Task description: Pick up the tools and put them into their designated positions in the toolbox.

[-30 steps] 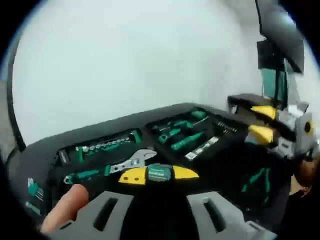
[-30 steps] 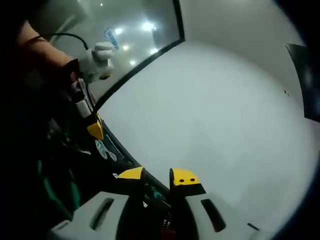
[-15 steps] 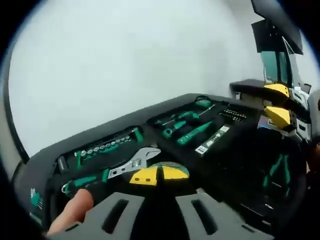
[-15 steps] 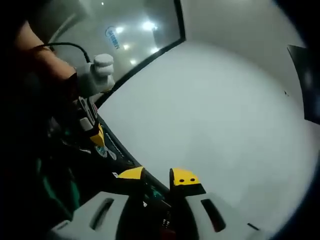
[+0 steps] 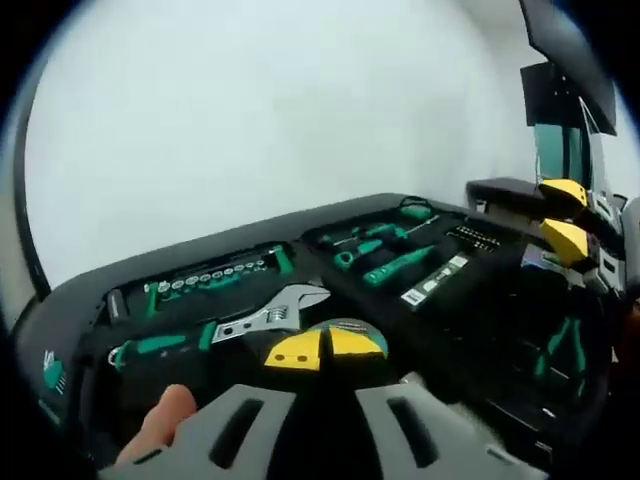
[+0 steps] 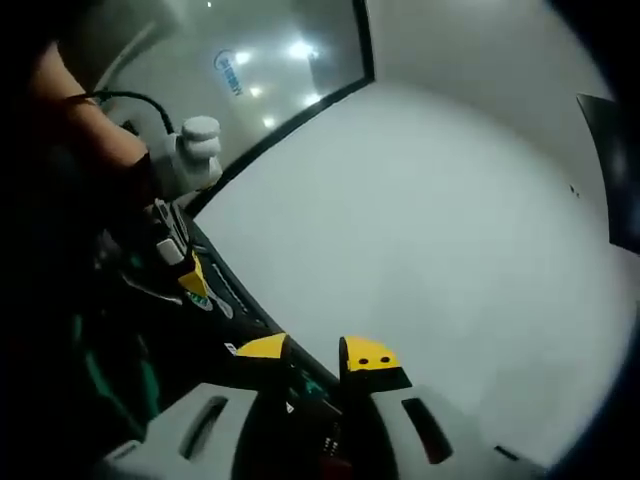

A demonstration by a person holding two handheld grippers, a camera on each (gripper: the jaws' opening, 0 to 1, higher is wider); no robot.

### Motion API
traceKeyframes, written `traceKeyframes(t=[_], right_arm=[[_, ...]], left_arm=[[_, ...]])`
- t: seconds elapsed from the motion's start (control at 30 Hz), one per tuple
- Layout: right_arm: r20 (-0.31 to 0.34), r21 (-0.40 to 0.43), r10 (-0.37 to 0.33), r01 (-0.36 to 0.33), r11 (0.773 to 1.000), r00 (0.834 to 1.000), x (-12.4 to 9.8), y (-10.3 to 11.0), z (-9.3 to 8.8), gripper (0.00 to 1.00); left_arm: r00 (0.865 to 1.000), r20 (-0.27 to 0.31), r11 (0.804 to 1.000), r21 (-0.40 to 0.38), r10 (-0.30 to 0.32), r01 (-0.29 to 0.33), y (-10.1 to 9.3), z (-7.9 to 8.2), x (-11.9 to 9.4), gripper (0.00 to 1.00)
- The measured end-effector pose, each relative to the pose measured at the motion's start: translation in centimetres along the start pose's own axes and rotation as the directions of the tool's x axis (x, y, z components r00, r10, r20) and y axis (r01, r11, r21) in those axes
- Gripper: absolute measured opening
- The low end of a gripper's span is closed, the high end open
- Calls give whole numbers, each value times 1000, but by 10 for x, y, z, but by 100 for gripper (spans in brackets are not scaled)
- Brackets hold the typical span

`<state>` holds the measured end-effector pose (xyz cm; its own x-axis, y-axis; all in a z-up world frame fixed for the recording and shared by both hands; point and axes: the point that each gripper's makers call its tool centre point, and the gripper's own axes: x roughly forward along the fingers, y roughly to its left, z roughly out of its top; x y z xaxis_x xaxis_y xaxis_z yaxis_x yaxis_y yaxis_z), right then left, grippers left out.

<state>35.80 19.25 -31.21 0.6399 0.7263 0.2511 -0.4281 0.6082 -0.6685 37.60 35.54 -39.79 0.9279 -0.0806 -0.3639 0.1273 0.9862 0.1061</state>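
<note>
Toolbox: black moulded plastic toolbox (image 5: pixel 330 225), open on white table (image 5: pixel 250 120).
Contents: silver adjustable wrench (image 5: pixel 265 318), row of chrome sockets (image 5: pixel 205 280), green-handled screwdrivers (image 5: pixel 385 255), all seated in slots.
Left gripper (image 5: pixel 322 348): yellow-tipped jaws pressed together, just above the wrench.
Right gripper (image 6: pixel 318 353): jaws slightly apart over the toolbox edge; whether they grip anything cannot be told.
</note>
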Motion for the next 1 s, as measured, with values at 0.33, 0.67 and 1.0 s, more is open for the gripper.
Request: traceKeyframes(t=[0.33, 0.67, 1.0], right_arm=[[-9, -15, 3, -3, 1000, 1000, 0, 1, -2, 17], [-7, -12, 10, -10, 1000, 1000, 1, 3, -2, 17], [-7, -20, 12, -12, 1000, 1000, 2, 5, -2, 17]], left_arm=[[1000, 0, 995, -103, -7, 7, -7, 5, 13, 6], [968, 185, 975, -174, 167, -135, 18, 36, -58, 8], [730, 300, 763, -461, 614, -452, 248, -22, -213, 18]])
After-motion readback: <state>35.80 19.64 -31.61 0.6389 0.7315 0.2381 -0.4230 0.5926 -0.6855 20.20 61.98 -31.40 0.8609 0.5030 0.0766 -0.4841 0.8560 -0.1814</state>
